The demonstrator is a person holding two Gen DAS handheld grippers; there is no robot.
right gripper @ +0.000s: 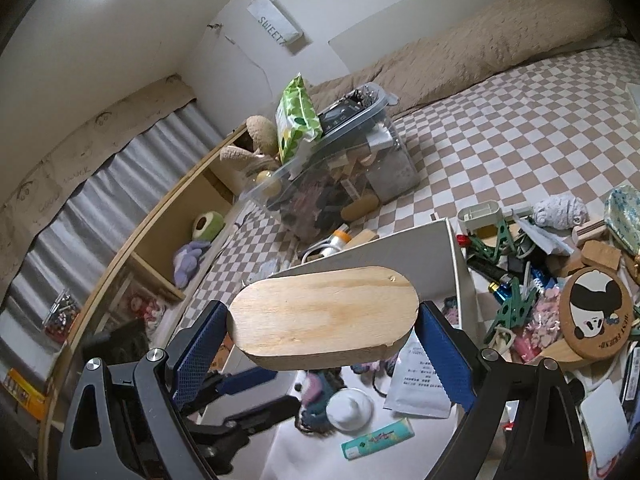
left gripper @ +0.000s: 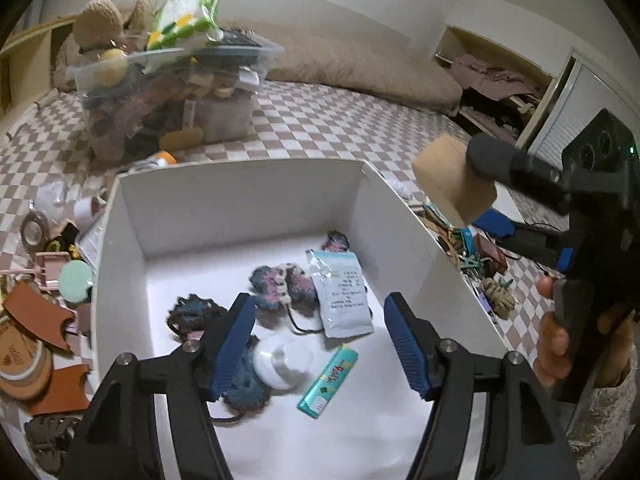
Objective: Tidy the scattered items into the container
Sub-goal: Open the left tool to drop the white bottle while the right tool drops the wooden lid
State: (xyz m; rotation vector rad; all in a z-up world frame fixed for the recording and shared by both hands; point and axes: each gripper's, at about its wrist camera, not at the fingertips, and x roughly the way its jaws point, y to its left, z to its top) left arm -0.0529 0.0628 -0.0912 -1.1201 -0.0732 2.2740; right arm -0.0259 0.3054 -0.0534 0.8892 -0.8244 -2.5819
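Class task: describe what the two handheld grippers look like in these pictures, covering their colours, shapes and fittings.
Both the left gripper and the right gripper have black angular frames with triangular cut-outs, silver pivot bolts and two fingers faced with ribbed blue pads. Seen from the left wrist camera, the right one has a boxy black body with round lenses and a small green light. No sleeves show.

Oval block [right gripper: 324, 320]: pale, matt raw wood with visible grain. Box [left gripper: 248, 200]: smooth white card. Sachet [left gripper: 342, 296]: glossy foil. Knitted pieces [left gripper: 280, 286]: fuzzy yarn. Right claw pads [right gripper: 444, 356]: ribbed blue rubber.
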